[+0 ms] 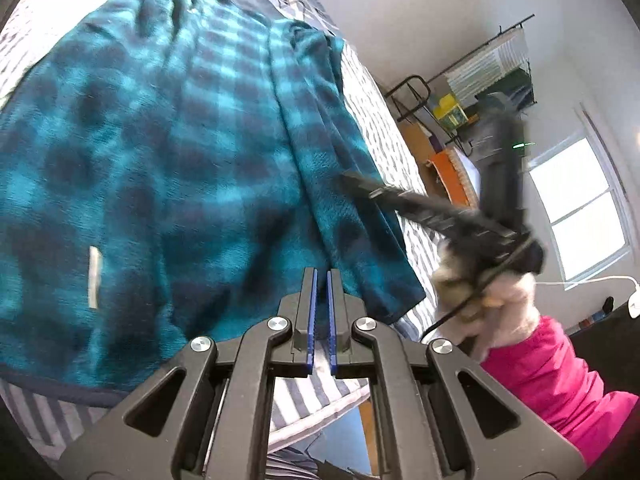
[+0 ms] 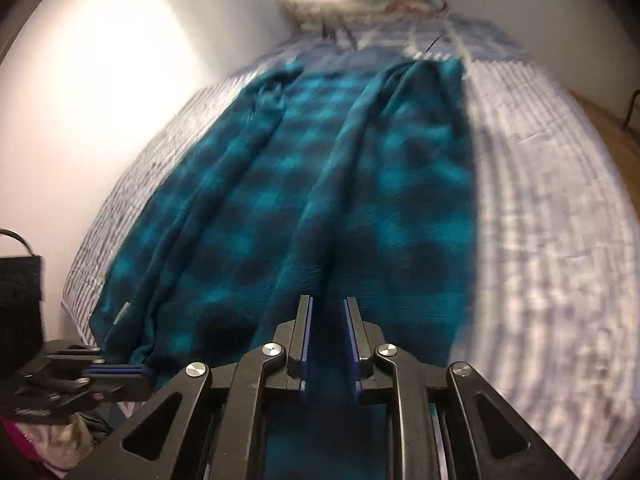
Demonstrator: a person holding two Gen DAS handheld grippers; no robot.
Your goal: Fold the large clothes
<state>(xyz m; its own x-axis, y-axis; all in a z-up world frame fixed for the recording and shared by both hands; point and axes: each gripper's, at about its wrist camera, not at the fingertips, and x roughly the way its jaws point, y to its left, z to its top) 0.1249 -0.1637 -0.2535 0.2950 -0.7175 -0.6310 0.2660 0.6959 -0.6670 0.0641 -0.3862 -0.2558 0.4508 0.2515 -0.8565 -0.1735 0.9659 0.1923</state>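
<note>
Left wrist view: teal plaid garment [image 1: 168, 168] fills the left and centre of frame on the striped bedspread [image 1: 372, 96]. Left gripper [image 1: 322, 280] nearly closed, empty; right gripper [image 2: 328, 308] slightly parted, holding nothing. Next grips should probably pinch the near hem corners evenly.

Teal plaid blanket [image 2: 320, 184] along striped bed [image 2: 540, 220], jaws apart above.

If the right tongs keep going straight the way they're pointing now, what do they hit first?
Most likely the teal plaid blanket spread on the striped bed cover; it fills the view straight ahead of the right tongs. Motion blur leaves the depth uncertain.
</note>
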